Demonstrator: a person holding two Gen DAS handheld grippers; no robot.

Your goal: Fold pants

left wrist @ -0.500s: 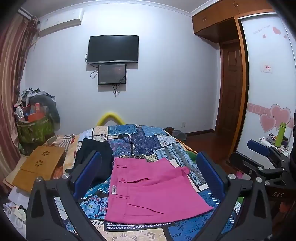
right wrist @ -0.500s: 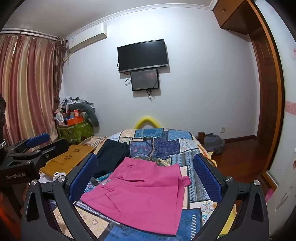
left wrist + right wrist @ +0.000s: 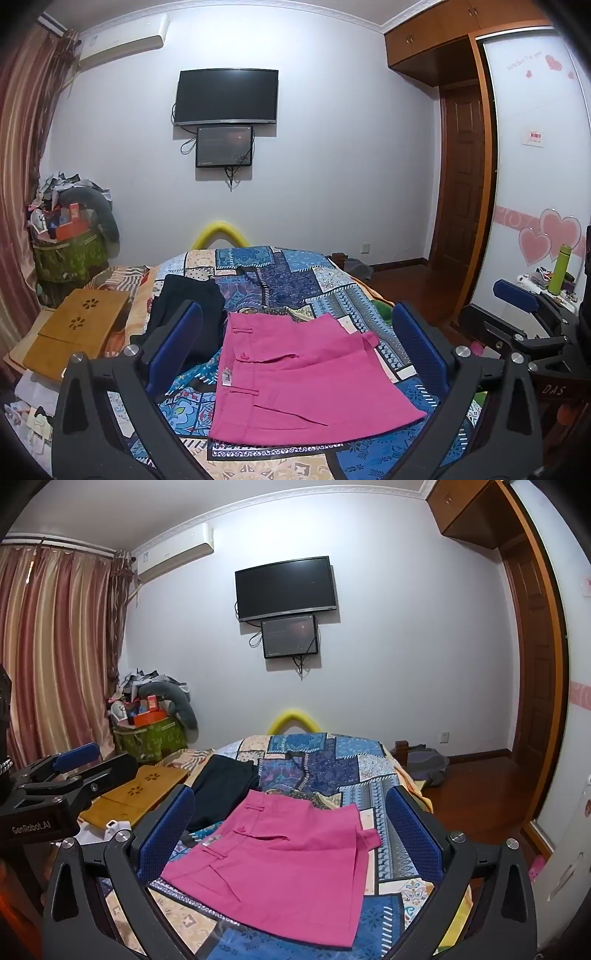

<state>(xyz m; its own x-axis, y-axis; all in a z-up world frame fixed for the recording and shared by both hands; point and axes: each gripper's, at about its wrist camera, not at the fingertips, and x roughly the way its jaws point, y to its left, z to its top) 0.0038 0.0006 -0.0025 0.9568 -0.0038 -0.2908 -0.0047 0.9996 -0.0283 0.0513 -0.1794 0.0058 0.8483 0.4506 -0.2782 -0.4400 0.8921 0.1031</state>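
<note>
Pink pants (image 3: 303,376) lie folded flat on the patchwork bedspread (image 3: 288,280); they also show in the right wrist view (image 3: 280,864). My left gripper (image 3: 295,350) is open and empty, held above the near edge of the pants. My right gripper (image 3: 291,830) is open and empty, also above the pants. The right gripper shows at the right edge of the left wrist view (image 3: 524,314). The left gripper shows at the left edge of the right wrist view (image 3: 70,771).
A black garment (image 3: 184,306) lies folded left of the pink pants. A wooden lap tray (image 3: 77,328) sits at the bed's left side. A cluttered green bin (image 3: 147,734) stands by the curtain. A bag (image 3: 424,764) lies on the wooden floor at right.
</note>
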